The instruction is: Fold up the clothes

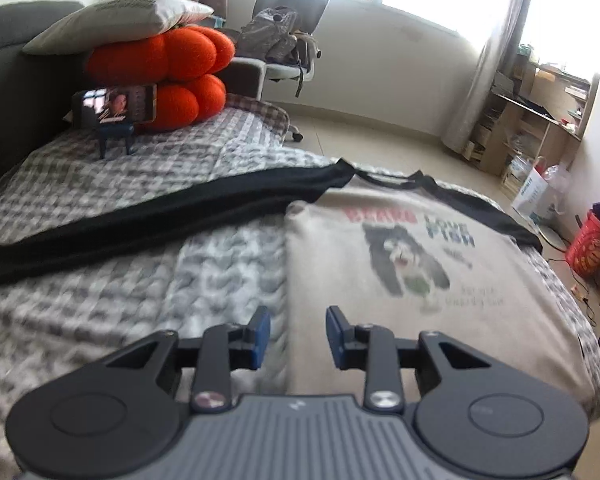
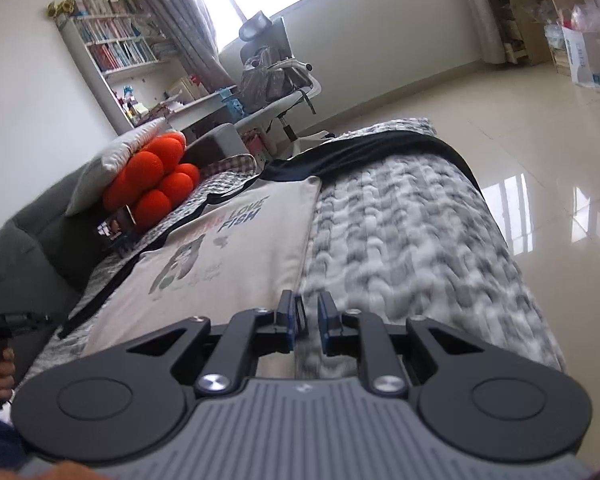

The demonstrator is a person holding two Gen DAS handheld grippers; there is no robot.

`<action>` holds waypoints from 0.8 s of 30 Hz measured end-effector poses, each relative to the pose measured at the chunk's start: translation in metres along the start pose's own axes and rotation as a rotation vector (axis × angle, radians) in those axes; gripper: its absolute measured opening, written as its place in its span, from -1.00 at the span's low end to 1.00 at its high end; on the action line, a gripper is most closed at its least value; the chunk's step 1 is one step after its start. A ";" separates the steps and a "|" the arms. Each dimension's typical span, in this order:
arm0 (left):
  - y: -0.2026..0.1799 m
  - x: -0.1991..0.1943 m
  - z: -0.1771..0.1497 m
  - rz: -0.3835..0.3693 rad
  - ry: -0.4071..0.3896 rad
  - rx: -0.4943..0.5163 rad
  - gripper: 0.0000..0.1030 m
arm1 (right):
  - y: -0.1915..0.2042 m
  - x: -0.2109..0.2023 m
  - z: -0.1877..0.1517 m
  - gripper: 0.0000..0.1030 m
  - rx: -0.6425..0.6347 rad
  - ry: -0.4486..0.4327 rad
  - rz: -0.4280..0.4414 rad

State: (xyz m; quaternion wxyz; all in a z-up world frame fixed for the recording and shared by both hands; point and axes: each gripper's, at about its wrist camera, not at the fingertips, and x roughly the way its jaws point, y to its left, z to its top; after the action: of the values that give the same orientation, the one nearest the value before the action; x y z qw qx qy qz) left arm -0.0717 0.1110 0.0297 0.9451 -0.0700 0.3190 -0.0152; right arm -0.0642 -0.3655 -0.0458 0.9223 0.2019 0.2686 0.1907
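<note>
Grey checked quilt (image 1: 111,184) covers the bed, beige T-shirt (image 1: 380,292) spread flat on it, black sleeve (image 1: 159,212) stretched left. 2 orange cushions (image 1: 159,76) stacked far left, phone (image 1: 113,106) propped beside them. Left gripper (image 1: 297,338) apart, empty; right gripper (image 2: 304,326) narrowly apart, empty.

Right gripper (image 2: 303,322) fingers slightly apart, empty, over folded edge of beige T-shirt (image 2: 235,256) on quilt (image 2: 400,232).

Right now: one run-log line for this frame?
stage: mid-fold | T-shirt: flat on bed | left gripper: open, empty | right gripper: open, empty
</note>
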 end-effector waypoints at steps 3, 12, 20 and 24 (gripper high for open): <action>-0.020 0.024 0.010 0.006 -0.004 -0.001 -0.34 | 0.004 0.023 0.010 -0.65 -0.022 0.024 0.019; -0.056 0.103 0.037 0.010 0.023 -0.024 -0.30 | 0.008 0.089 0.057 -0.65 0.014 0.045 0.100; -0.054 0.153 0.061 0.059 0.051 -0.083 -0.30 | -0.011 0.166 0.116 -0.65 0.092 0.095 0.120; -0.044 0.169 0.058 0.134 0.035 -0.073 -0.30 | -0.034 0.190 0.121 -0.65 0.104 0.095 0.019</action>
State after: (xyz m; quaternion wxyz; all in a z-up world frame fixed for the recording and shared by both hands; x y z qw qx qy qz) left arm 0.0986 0.0619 -0.0203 0.9350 -0.0827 0.3399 0.0587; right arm 0.1624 -0.3393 -0.0479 0.8949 0.2429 0.3199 0.1946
